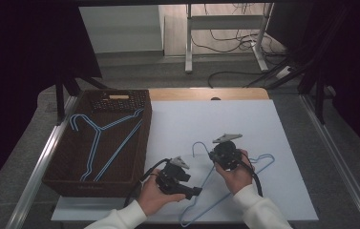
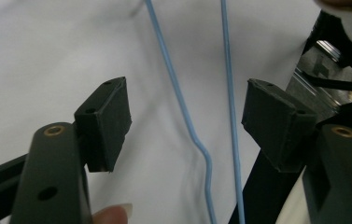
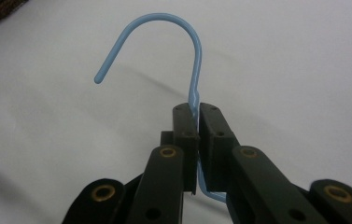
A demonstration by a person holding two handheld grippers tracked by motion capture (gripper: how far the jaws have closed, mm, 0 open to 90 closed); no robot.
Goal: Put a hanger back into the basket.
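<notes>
Here, at a table under a fixed overhead camera:

Setting: a pale blue-white mat (image 1: 244, 124) covers the table, with a dark brown woven basket (image 1: 68, 157) at its left edge.

Hanger in hand: a light blue wire clothes hanger (image 1: 205, 191) lies flat on the mat near the person, its hook toward the far side and its long bar running toward the near edge.

Right gripper: the black two-jaw right gripper (image 1: 225, 153) sits over the neck of the hanger; in the right gripper view its pads are pressed tight together on the wire just below the hook (image 3: 164, 28), which curls up and to the left above them.

Left gripper: the black two-jaw left gripper (image 1: 194, 192) lies low at the near left of the hanger, pointing right. Its jaws stand partly apart, and two strands of the blue wire (image 2: 183, 112) run between the pads (image 2: 106, 119) without touching either.

Hands: both come in from the near edge in white sleeves (image 1: 259, 210), one on each gripper.

Basket contents: two more blue wire hangers (image 1: 102, 140) rest inside, hooks toward the far left.
</notes>
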